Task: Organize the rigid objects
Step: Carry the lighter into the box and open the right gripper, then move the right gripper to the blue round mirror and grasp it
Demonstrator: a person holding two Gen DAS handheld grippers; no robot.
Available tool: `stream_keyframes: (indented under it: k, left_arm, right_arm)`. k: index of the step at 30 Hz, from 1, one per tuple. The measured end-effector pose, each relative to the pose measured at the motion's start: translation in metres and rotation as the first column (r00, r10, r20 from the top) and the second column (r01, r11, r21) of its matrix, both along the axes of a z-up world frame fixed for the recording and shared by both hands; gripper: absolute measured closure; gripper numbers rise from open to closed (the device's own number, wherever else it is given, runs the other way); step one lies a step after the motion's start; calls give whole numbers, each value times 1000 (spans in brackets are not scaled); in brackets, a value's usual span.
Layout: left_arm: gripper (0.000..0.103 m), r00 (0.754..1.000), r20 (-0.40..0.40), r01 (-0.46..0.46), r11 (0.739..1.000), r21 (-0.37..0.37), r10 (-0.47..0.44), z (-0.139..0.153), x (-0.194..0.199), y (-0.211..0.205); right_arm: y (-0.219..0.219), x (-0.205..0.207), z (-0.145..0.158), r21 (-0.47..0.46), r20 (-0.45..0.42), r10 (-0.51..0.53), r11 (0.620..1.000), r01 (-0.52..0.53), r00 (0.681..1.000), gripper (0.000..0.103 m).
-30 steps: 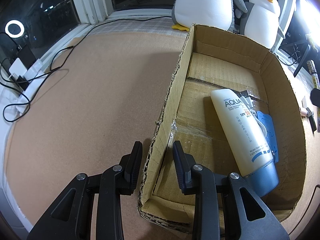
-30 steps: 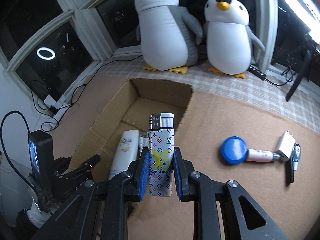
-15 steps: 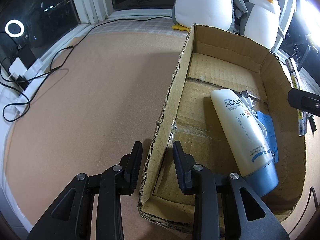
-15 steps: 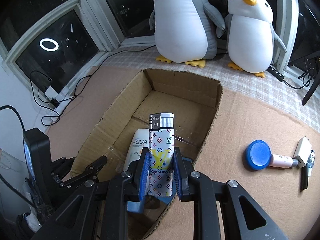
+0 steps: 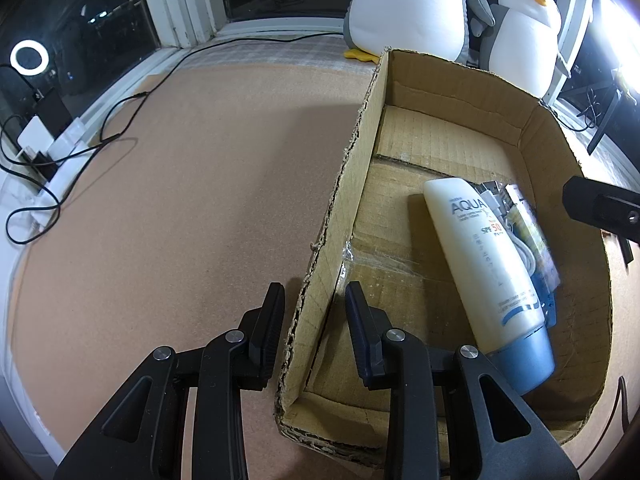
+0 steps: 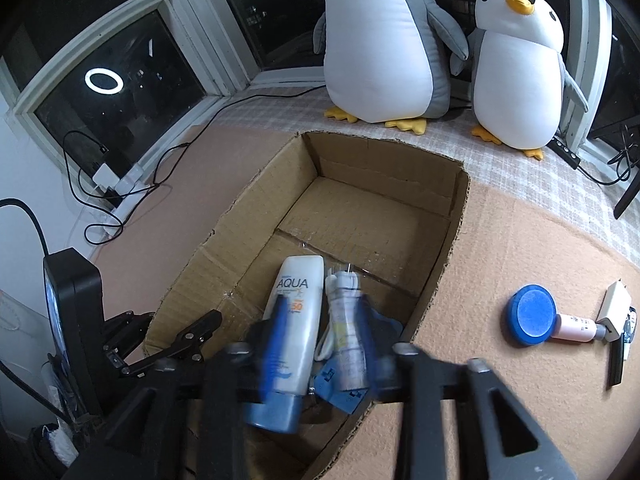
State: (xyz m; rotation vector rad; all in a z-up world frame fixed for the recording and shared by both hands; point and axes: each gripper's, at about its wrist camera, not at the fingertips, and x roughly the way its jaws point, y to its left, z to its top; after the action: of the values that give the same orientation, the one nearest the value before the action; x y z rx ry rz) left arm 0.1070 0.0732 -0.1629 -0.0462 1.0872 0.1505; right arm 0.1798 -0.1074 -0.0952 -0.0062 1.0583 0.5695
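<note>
An open cardboard box (image 5: pixel 404 92) (image 6: pixel 384 160) lies on the tan mat. In it lie a white AQUA sunscreen tube (image 5: pixel 486 268) (image 6: pixel 296 312) and, beside it, the patterned lighter (image 5: pixel 530 236) (image 6: pixel 348 340), blurred, on a blue flat item. My left gripper (image 5: pixel 314 320) is open, its fingers astride the box's left wall. My right gripper (image 6: pixel 322 344) is open and blurred above the box's near end, with the lighter between its fingers but free of them. Its body shows at the right edge of the left wrist view (image 5: pixel 600 210).
Two plush penguins (image 6: pixel 384 40) (image 6: pixel 516 76) stand behind the box by the window. A blue-capped pink tube (image 6: pixel 536 316), a white charger (image 6: pixel 614 310) and a dark stick (image 6: pixel 618 356) lie on the mat right of the box. Cables and a power strip (image 5: pixel 52 148) lie at the left.
My right gripper moved over the box, opened and let go of the lighter, which now lies in the box beside the tube. The left gripper has not moved.
</note>
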Motion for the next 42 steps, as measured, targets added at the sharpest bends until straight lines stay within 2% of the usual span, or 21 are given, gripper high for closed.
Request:
stream_keyframes:
  k: [1,3,6,16,29,35,42]
  left_arm:
    - [73,1000,0,0,1000,0,0,0,0,0]
    - [73,1000,0,0,1000,0,0,1,0,0]
    - [73,1000,1,0,1000,-1,0,1,0,0]
    - [73,1000,1,0,1000,-1,0,1,0,0]
    - [73,1000,1,0,1000,3,0,1,0,0]
    - [73,1000,1,1,1000,3,-1,1,-1,1]
    - [73,1000,1,0,1000,3,0,1,-1,0]
  right_arm:
    - [0,0,1,1,10,-4,1000,4,1000,51]
    - [-1,-1,3,0,27,-13,1000,13,1000,45]
    - [-2,-1,5,2,31,-18,1000,18,999,42]
    - [-15,1,9,25,37,-32,999,31,999,41]
    - [-75,11,21,107,53,-114,988,108,992,41]
    - [-114,32,11,139,-7,-186,973,185,983,41]
    - [-137,58,-15,118,-81,-232,963,241,969,41]
